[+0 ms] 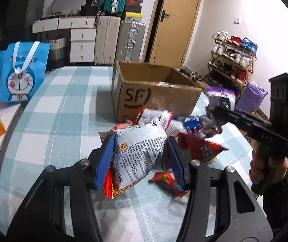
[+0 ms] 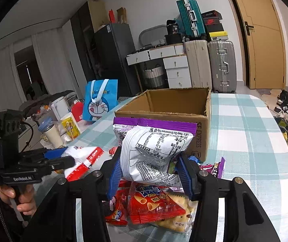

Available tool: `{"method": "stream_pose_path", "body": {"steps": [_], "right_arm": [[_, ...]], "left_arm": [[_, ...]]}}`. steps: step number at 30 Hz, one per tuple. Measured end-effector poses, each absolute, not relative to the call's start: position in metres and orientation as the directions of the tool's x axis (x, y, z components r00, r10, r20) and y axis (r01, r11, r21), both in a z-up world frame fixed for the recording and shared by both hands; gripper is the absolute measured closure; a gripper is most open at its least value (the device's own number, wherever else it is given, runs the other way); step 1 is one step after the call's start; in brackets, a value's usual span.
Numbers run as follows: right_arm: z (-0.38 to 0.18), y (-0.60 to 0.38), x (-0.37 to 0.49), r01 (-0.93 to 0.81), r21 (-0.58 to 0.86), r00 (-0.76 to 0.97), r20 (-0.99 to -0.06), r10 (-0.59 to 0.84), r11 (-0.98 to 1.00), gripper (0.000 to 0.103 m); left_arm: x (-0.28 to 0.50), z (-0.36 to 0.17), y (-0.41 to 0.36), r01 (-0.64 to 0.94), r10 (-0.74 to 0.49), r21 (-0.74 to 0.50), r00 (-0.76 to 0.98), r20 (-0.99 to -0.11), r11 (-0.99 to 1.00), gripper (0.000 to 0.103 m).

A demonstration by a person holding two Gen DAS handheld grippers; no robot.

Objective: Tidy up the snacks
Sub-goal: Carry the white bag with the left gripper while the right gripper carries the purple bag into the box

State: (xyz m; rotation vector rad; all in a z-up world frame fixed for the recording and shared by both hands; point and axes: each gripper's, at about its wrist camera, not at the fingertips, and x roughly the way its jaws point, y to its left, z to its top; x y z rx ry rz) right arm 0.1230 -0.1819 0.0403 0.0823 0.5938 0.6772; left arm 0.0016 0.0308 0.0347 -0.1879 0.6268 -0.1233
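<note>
My left gripper [image 1: 139, 161] is shut on a white and red snack bag [image 1: 137, 151] held above the checked tablecloth. My right gripper [image 2: 150, 173] is shut on a white snack bag with a purple top edge [image 2: 154, 141], lifted over a pile of snack packets [image 2: 154, 205]. An open SF cardboard box [image 2: 164, 113] stands just behind the held bags; it also shows in the left wrist view [image 1: 154, 92]. More loose packets [image 1: 200, 139] lie in front of the box. The right gripper also shows in the left wrist view [image 1: 214, 111], holding the purple bag [image 1: 220, 96].
A blue Doraemon bag [image 1: 22, 72] stands at the table's left side. Cups, a kettle and a yellow carton [image 2: 69, 129] crowd a side counter. Suitcases [image 2: 220, 66], white drawers [image 2: 176, 70], a door and a shoe rack [image 1: 234, 62] lie beyond the table.
</note>
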Motion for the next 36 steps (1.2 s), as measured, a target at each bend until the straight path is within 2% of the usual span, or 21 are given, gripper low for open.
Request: {"method": "stream_pose_path", "body": {"steps": [13, 26, 36], "right_arm": [[0.056, -0.186, 0.136, -0.535, 0.264, 0.643, -0.489, 0.590, 0.803, 0.052], [0.078, -0.177, 0.166, -0.527, 0.263, 0.659, -0.474, 0.584, 0.808, 0.052], [0.086, -0.162, 0.198, -0.528, 0.270, 0.655, -0.473, 0.589, 0.805, 0.052]], "left_arm": [[0.035, 0.083, 0.013, 0.121, -0.209, -0.203, 0.842, -0.498, 0.972, 0.053], [0.099, 0.111, 0.005, 0.103, -0.189, -0.201, 0.857, -0.479, 0.974, 0.052], [0.147, 0.110, 0.005, 0.087, -0.164, -0.178, 0.861, -0.482, 0.980, 0.052]]}}
